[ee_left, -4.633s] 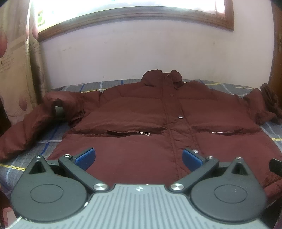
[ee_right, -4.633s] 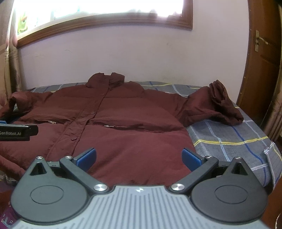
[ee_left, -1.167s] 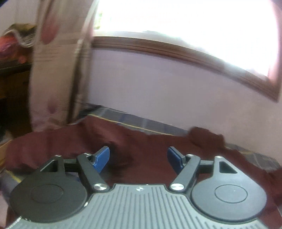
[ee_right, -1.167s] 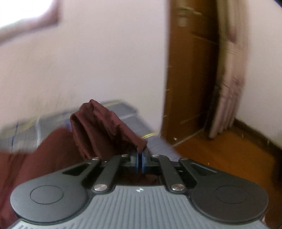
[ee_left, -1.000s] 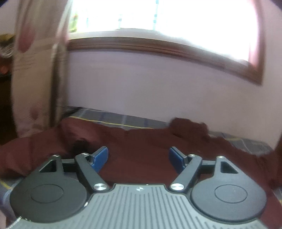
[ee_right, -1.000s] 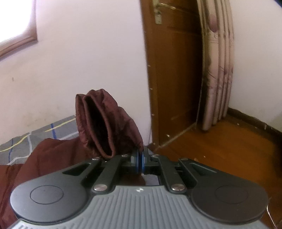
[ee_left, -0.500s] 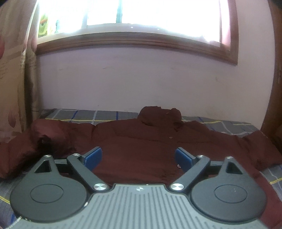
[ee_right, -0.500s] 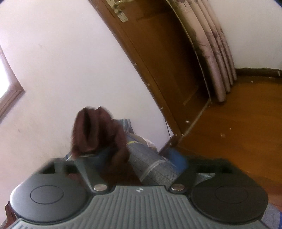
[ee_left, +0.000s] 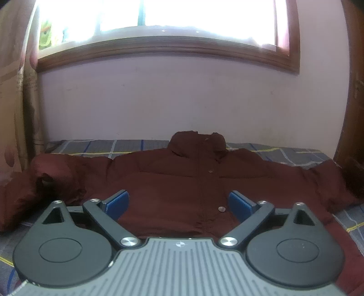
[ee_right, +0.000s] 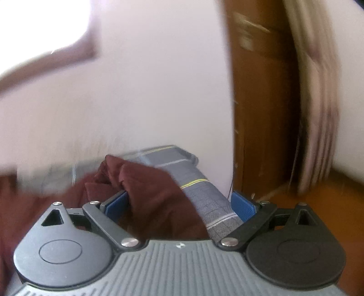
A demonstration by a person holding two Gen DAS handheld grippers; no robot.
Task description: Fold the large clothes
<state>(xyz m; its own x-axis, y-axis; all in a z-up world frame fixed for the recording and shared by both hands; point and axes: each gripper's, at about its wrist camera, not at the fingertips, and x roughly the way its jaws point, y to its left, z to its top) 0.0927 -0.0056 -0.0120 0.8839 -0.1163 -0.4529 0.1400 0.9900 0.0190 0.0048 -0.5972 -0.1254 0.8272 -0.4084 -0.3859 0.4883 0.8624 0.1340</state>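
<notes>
A dark red jacket (ee_left: 182, 182) lies spread front-up on a bed (ee_left: 91, 145) with a grey checked cover. Its collar (ee_left: 198, 142) points toward the far wall under the window (ee_left: 159, 18), and its hem comes toward the camera, so the body runs from near to far. The sleeves stretch out crosswise: one sleeve (ee_left: 34, 182) bunches and droops at the left edge of the bed, the other reaches toward the right edge. A row of snaps runs down the middle of the front.

The left gripper (ee_left: 179, 202) hovers over the lower front of the jacket, its jaws wide apart and opening, with nothing pinched between the blue pads.

The right gripper (ee_right: 179, 202) is at the bed's far right corner, near a wooden door (ee_right: 261, 113) and a curtain (ee_right: 318, 91). Its jaws stand wide apart too. The sleeve end (ee_right: 147, 189) lies in a crumpled heap between them; the view is blurred, but the pads seem not to press on it.
</notes>
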